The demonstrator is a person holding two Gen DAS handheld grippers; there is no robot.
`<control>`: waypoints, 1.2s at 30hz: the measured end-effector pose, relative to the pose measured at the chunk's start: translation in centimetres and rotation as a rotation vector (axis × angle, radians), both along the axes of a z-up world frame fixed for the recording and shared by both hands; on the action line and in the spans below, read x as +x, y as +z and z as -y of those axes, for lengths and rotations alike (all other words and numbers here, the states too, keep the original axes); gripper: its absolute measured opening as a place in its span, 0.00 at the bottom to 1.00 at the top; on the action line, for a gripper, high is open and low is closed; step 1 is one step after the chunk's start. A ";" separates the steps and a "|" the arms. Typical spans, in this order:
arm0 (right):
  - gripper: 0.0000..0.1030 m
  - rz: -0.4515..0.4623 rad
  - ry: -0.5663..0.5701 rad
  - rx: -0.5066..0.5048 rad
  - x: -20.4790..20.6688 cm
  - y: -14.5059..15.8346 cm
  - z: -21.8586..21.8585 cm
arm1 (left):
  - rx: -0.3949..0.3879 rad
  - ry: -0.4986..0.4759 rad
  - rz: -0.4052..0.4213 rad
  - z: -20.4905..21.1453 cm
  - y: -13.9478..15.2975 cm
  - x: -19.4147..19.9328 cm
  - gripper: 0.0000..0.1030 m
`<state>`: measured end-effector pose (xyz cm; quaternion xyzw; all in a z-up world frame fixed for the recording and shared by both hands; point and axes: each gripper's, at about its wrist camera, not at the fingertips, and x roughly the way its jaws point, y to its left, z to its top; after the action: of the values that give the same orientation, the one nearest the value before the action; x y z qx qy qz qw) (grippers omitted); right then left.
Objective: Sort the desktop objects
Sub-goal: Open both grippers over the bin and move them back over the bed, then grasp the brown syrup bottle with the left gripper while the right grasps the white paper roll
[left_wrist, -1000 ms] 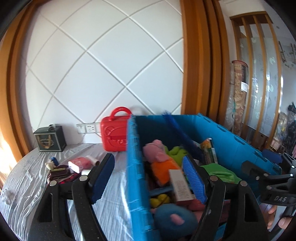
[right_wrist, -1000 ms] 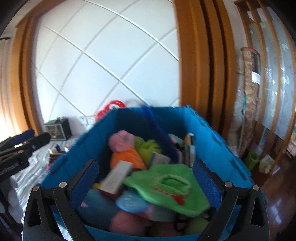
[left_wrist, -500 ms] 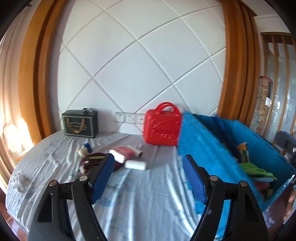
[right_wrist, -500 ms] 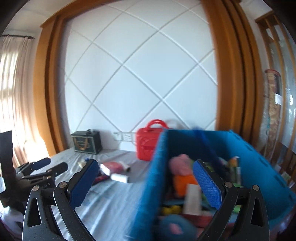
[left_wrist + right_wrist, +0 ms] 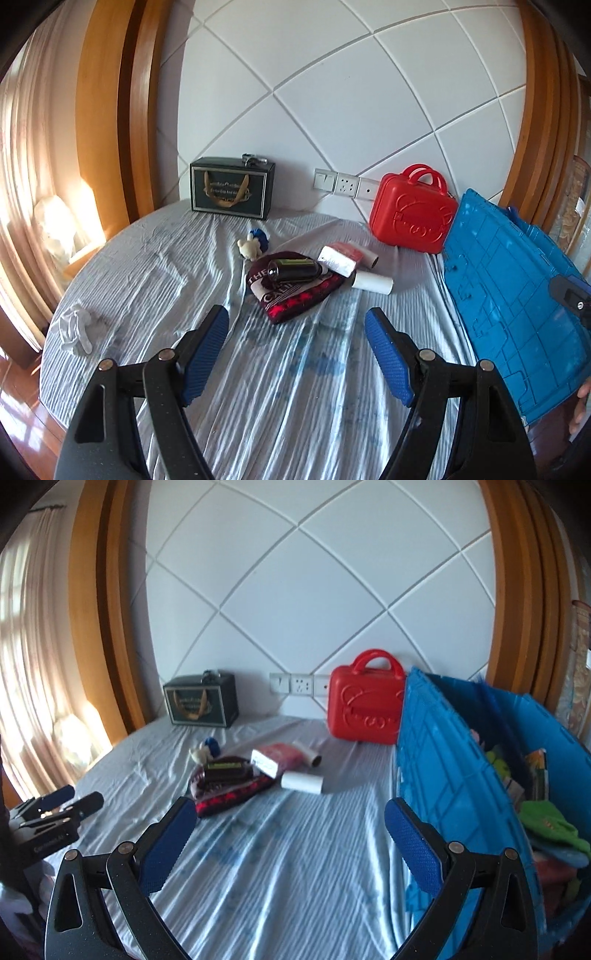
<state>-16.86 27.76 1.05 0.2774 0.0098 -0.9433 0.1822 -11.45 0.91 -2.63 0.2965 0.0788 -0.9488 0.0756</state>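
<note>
A small heap lies mid-table on the striped cloth: a dark red knit hat with a dark bottle on top, a white box on a pink packet, a white roll and a small plush toy. My left gripper hovers open in front of the heap with nothing between its fingers. My right gripper is open and empty too, left of the blue crate, which holds several toys and books.
A red toy suitcase and a dark gift box stand against the white panelled wall. A crumpled white glove lies near the table's left edge. The left gripper shows at the right wrist view's left side.
Both grippers have swung left, away from over the blue crate, and now face the heap on the cloth. The crate has slid to the right side of both views. Jaws unchanged.
</note>
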 end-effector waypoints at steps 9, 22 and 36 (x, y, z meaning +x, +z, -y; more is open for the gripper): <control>1.00 0.092 0.045 -0.005 -5.5 -4.0 1.2 | -0.039 0.025 0.066 0.5 -1.3 -3.8 0.74; 1.00 0.272 0.043 0.030 -14.6 -10.4 0.6 | -0.092 -0.003 0.195 0.7 -4.2 -13.4 0.74; 1.00 0.457 -0.011 0.054 -24.1 -16.6 4.5 | -0.256 -0.258 0.444 2.4 -11.9 -31.5 0.74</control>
<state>-40.95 23.25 -15.57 0.4888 -0.0081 -0.8562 0.1672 -42.99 -1.54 -14.53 0.4928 -0.0985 -0.8645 0.0067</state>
